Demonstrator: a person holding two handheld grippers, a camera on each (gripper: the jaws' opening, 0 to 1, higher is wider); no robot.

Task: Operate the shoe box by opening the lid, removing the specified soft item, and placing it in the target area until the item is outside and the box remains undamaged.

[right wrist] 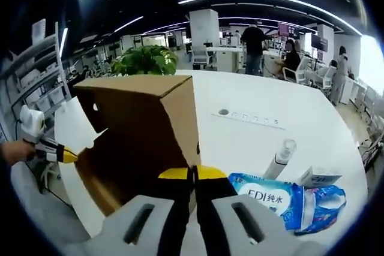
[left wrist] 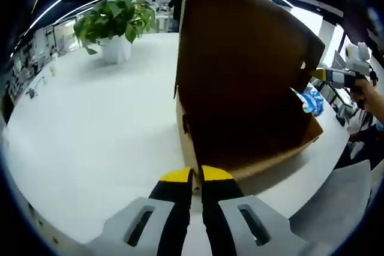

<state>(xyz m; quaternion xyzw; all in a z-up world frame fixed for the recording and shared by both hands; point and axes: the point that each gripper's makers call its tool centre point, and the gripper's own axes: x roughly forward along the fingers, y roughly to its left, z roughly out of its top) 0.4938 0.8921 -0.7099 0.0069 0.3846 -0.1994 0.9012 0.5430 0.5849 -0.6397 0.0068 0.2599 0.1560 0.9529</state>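
Brown cardboard shoe box [left wrist: 240, 82] directly ahead of left gripper [left wrist: 197, 178], jaws together at its near edge; long axis running away. Right gripper [right wrist: 193, 176] likewise closed against box corner. White round table [left wrist: 90, 130]; open office.

A blue-and-white soft packet [right wrist: 287, 201] at about four o'clock in the right gripper view reads "EDI", followed by Chinese characters that look like "纯水", though the print is small. No other lettering can be read.
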